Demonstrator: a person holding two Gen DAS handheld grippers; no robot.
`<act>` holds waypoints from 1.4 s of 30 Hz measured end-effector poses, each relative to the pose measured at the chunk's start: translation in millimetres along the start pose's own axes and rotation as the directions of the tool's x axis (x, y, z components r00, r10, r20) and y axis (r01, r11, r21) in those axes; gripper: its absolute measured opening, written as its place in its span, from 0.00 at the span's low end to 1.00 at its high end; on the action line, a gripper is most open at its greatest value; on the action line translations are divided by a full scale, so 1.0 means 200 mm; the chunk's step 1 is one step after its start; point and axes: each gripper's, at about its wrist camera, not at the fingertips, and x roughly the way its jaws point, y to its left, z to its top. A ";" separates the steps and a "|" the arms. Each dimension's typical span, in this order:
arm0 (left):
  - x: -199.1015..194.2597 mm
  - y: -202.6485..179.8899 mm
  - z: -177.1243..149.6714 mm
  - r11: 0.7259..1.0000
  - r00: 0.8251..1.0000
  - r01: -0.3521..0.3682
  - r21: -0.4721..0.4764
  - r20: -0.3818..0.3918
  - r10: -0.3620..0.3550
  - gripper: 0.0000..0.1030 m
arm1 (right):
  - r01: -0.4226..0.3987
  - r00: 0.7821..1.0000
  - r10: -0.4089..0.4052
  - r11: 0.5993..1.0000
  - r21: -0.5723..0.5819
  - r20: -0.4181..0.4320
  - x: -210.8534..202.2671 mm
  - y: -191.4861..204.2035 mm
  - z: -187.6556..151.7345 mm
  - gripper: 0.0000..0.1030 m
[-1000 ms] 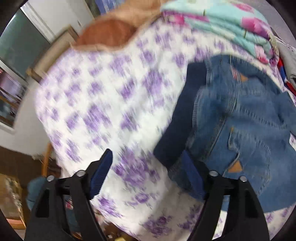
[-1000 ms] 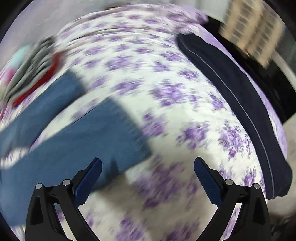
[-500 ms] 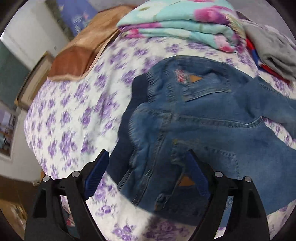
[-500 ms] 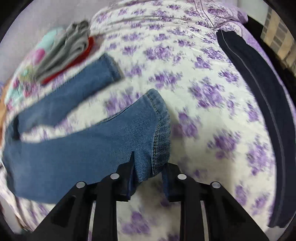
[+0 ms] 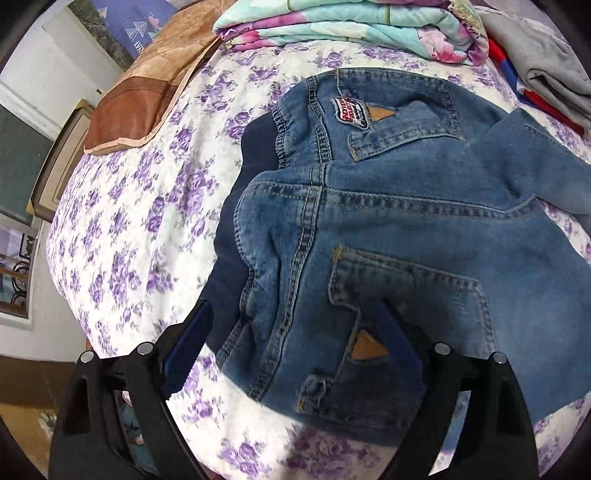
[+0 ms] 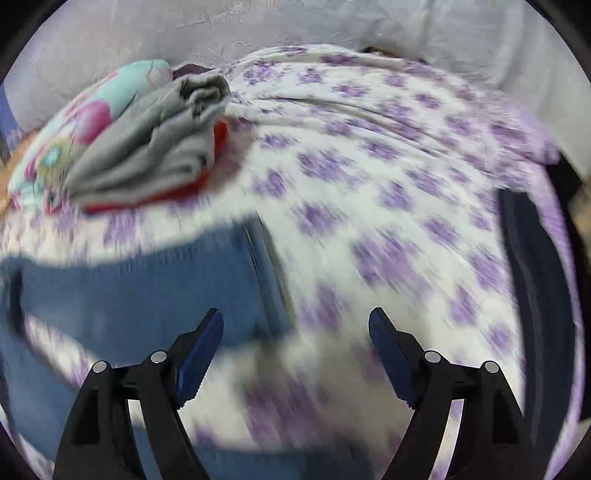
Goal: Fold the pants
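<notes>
Blue denim jeans (image 5: 406,229) lie back side up on a bed with a purple-flowered sheet (image 5: 140,221), waistband to the left, two back pockets showing. My left gripper (image 5: 295,332) is open, its fingers either side of the waist corner near the lower pocket. In the right wrist view a jeans leg (image 6: 147,291) lies blurred on the sheet, its hem near the left finger. My right gripper (image 6: 295,328) is open and empty above the hem end.
A folded teal and pink floral blanket (image 5: 351,26) and a grey garment on red cloth (image 5: 546,70) lie at the far side. A brown pillow (image 5: 147,85) lies far left. A dark blue garment (image 6: 532,288) lies along the bed's right edge.
My right gripper was shut on the leg hem half a second ago; now it is open and has let go. My left gripper has moved closer over the waist.
</notes>
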 end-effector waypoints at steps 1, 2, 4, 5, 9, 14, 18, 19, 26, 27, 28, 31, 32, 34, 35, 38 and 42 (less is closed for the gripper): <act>-0.01 0.01 -0.01 1.000 1.000 0.000 -0.006 -0.002 0.000 0.86 | -0.036 0.999 0.036 0.999 0.013 -0.020 0.06 0.02 0.09 0.79; -0.02 0.01 -0.02 1.000 1.000 0.001 -0.018 -0.005 -0.001 0.86 | -0.054 0.998 0.055 0.998 0.015 -0.035 0.11 0.05 0.15 0.79; -0.02 0.02 -0.04 0.999 1.000 -0.004 -0.054 -0.013 0.003 0.86 | -0.057 0.995 0.056 0.998 0.000 -0.082 0.24 0.08 0.27 0.79; -0.03 0.02 -0.04 0.998 1.000 0.002 -0.065 -0.012 -0.003 0.86 | -0.057 0.992 0.055 0.998 -0.008 -0.117 0.30 0.10 0.29 0.73; 0.00 -0.02 -0.05 0.997 0.999 0.023 -0.075 -0.027 -0.025 0.86 | -0.186 0.947 0.199 0.980 0.072 -0.254 0.50 0.13 0.31 0.23; 0.04 -0.07 -0.04 0.998 0.998 0.014 -0.069 -0.054 -0.017 0.86 | -0.312 0.950 0.311 0.949 -0.039 -0.023 0.06 0.08 0.39 0.07; 0.05 -0.08 -0.02 0.997 0.997 0.029 -0.065 -0.062 -0.033 0.86 | -0.354 0.910 0.392 0.905 -0.238 0.135 -0.40 0.01 0.25 0.08; 0.05 -0.08 -0.02 0.998 0.997 0.029 -0.061 -0.065 -0.033 0.86 | -0.373 0.899 0.420 0.883 -0.285 0.123 -0.46 -0.02 0.15 0.10; 0.07 -0.12 0.00 0.999 0.997 0.035 -0.018 -0.066 -0.036 0.86 | -0.382 0.907 0.360 0.922 -0.066 -0.220 -0.18 -0.22 -0.41 0.35; 0.07 -0.12 0.01 0.999 0.997 0.034 -0.010 -0.065 -0.035 0.86 | -0.392 0.903 0.383 0.920 -0.012 -0.195 -0.19 -0.26 -0.43 0.37; 0.07 -0.13 0.01 1.000 0.997 0.030 0.000 -0.064 -0.030 0.87 | -0.407 0.900 0.407 0.913 0.032 -0.154 -0.22 -0.29 -0.45 0.46; 0.06 -0.13 0.02 1.000 0.998 0.030 0.007 -0.058 -0.029 0.87 | -0.425 0.904 0.427 0.886 0.183 0.032 -0.35 -0.38 -0.37 0.76; 0.05 -0.14 0.01 0.999 0.998 0.034 0.009 -0.054 -0.034 0.87 | -0.463 0.886 0.456 0.864 0.196 0.081 -0.38 -0.38 -0.31 0.77; 0.04 -0.14 0.00 0.999 0.998 0.041 0.016 -0.055 -0.040 0.87 | -0.507 0.861 0.487 0.847 0.159 0.149 -0.39 -0.32 -0.17 0.88; 0.04 -0.15 0.00 0.999 0.998 0.040 0.025 -0.057 -0.039 0.87 | -0.491 0.869 0.468 0.859 0.148 0.162 -0.37 -0.29 -0.10 0.92; 0.02 -0.17 -0.01 0.999 0.998 0.020 0.048 -0.054 -0.017 0.87 | -0.556 0.829 0.558 0.817 0.150 0.034 -0.10 -0.13 0.12 0.33; -0.03 -0.14 -0.01 0.999 1.000 0.022 0.042 -0.023 -0.021 0.90 | -0.561 0.809 0.569 0.822 0.097 -0.150 0.01 0.05 0.14 0.09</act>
